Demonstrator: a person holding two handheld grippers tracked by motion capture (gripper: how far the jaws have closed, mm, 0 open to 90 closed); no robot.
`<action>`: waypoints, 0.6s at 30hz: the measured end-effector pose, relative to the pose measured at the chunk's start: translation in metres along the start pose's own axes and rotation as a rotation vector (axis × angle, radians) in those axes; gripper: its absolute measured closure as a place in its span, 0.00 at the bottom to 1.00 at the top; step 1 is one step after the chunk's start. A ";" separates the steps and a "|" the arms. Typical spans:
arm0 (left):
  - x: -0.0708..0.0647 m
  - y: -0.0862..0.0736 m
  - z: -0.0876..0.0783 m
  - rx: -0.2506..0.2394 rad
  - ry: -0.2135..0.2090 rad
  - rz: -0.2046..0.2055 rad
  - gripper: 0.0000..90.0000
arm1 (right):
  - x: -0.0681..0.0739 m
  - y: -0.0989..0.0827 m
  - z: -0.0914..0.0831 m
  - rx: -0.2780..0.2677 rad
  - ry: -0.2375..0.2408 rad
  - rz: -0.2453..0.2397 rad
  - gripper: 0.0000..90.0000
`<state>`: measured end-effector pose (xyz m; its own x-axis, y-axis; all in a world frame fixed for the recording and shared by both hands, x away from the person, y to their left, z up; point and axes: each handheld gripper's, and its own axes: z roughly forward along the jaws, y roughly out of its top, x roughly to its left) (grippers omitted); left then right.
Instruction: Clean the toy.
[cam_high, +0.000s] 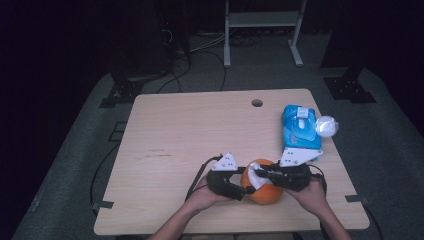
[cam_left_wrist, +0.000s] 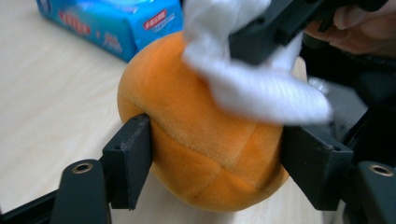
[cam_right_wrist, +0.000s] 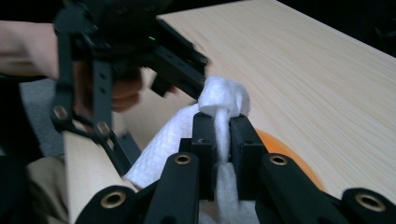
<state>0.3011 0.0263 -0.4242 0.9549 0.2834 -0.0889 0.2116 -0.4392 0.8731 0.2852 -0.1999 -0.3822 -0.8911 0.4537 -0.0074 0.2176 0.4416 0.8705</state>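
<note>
A soft orange ball (cam_high: 265, 192) sat on the desk (cam_high: 190, 130), near the front edge and a bit to the right, between the person's two hands. The left hand-held gripper (cam_high: 243, 191) had its two black jaws pressed on the sides of the ball, one on each side, so it was clamped on the ball. In the left gripper view the ball (cam_left_wrist: 201, 140) bulged out between those jaws. The right hand-held gripper (cam_high: 259, 173) had its jaws squeezed together on a white wipe (cam_high: 255, 177). The wipe (cam_right_wrist: 219, 100) stuck out past the jaw tips in a little bunch, and it lay on top of the ball. A blue pack of wipes (cam_high: 300, 127) lay farther back on the right side of the desk, well apart from the ball. A small white ball (cam_high: 327, 126) rested just beside the pack, at the desk's right edge.
</note>
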 end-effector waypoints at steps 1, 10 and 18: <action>-0.003 0.000 0.001 0.010 0.006 0.033 0.33 | 0.003 0.002 0.002 0.005 0.009 -0.011 0.90; 0.007 -0.008 0.000 0.024 0.008 0.027 0.33 | -0.025 -0.014 -0.012 0.011 -0.062 0.071 0.90; 0.015 -0.009 0.008 0.016 -0.078 -0.195 0.11 | -0.026 -0.019 -0.009 0.009 -0.017 0.106 0.90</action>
<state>0.3153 0.0276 -0.4379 0.9085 0.2981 -0.2929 0.3968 -0.3959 0.8281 0.3008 -0.2273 -0.3935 -0.8561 0.5111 0.0766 0.3142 0.3971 0.8623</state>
